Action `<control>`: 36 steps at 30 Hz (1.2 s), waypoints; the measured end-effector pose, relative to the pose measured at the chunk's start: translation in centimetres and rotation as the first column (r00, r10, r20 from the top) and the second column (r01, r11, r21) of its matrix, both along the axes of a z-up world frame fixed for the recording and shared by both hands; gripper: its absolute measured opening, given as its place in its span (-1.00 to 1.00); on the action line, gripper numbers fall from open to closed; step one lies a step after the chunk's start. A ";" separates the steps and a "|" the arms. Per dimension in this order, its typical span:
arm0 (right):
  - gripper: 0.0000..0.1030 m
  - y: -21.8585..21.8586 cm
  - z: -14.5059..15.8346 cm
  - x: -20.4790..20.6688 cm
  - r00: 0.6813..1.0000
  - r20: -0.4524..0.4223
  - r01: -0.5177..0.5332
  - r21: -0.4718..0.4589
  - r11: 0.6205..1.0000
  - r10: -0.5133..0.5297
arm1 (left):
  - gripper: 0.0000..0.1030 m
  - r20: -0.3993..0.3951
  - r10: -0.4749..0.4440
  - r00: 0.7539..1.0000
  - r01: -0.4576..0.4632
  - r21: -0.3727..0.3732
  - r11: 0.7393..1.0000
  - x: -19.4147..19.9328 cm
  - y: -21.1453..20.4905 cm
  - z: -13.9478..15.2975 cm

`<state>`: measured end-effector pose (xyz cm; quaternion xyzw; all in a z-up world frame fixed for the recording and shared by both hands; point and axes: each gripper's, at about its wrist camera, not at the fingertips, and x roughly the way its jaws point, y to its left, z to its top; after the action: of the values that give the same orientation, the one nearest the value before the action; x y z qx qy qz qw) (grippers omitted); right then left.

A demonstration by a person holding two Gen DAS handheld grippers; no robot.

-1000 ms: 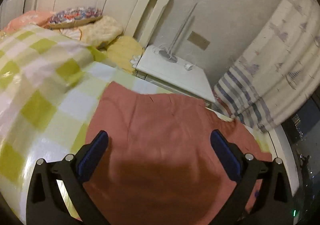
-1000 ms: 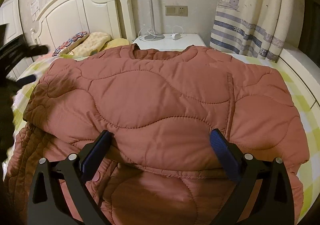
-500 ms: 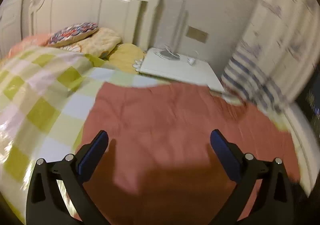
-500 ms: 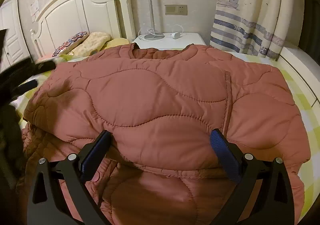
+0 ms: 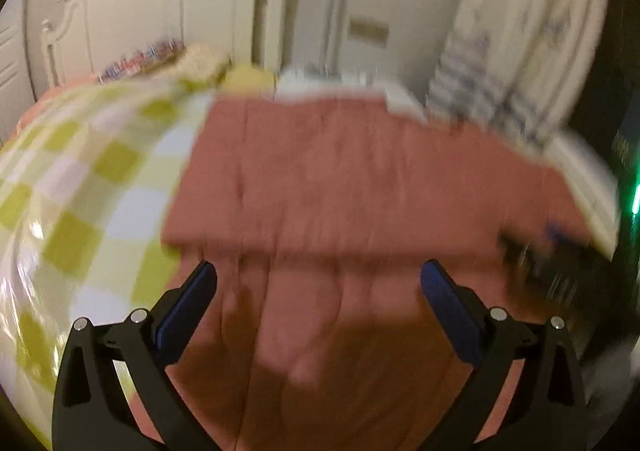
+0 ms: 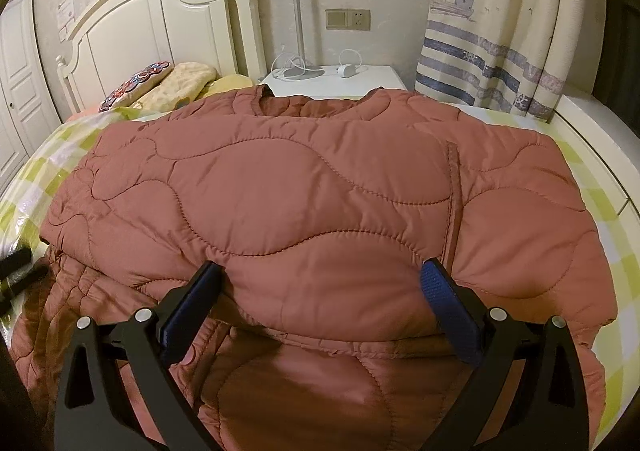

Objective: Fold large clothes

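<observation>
A quilted rust-red jacket [image 6: 312,203] lies on the bed, its upper part folded over the lower part, collar toward the nightstand. My right gripper [image 6: 320,283] is open, its blue pads at the folded layer's front edge, one either side of the padding. In the blurred left wrist view the same jacket [image 5: 340,187] fills the middle, and my left gripper [image 5: 320,291] is open and empty just above its lower left part. The left gripper shows as a dark shape at the left edge of the right wrist view [image 6: 18,271].
The bed has a yellow-green checked cover [image 5: 80,179] and a white headboard [image 6: 160,23] with pillows [image 6: 172,85]. A white nightstand [image 6: 344,77] with a lamp base and cables stands behind. A striped curtain [image 6: 500,51] hangs at the right over a white ledge [image 6: 592,131].
My left gripper has swung down and toward the jacket's left side, tilting its view up with heavy blur. My right gripper has barely moved and stays open at the fold's edge.
</observation>
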<state>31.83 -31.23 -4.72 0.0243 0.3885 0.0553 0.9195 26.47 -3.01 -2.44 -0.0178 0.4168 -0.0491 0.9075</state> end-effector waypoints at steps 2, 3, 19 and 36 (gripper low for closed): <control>0.88 0.0 0.0 0.0 1.000 0.002 -0.001 0.000 1.000 0.001 | 0.96 -0.102 -0.002 0.995 0.006 0.039 0.999 0.2 0.0 -2.6; 0.88 0.0 0.0 0.0 1.000 -0.002 0.000 0.000 1.000 0.000 | 0.96 -0.083 -0.011 0.997 0.014 0.037 0.999 0.0 -0.1 -2.1; 0.91 -11.1 -1.1 -2.8 0.884 -0.173 0.453 0.081 0.888 -0.435 | 0.96 -0.088 -0.001 0.996 0.005 0.049 0.999 -0.2 0.0 -2.5; 0.90 -0.7 0.7 -8.8 0.995 -0.055 0.074 -0.093 0.993 -0.079 | 0.96 -0.033 -0.055 0.998 0.054 -0.019 0.998 -1.7 -1.6 0.3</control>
<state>23.07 -31.93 -4.00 -0.0013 0.4164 0.0016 0.9092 24.82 -4.65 -2.14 -0.0154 0.4318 -0.0771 0.8985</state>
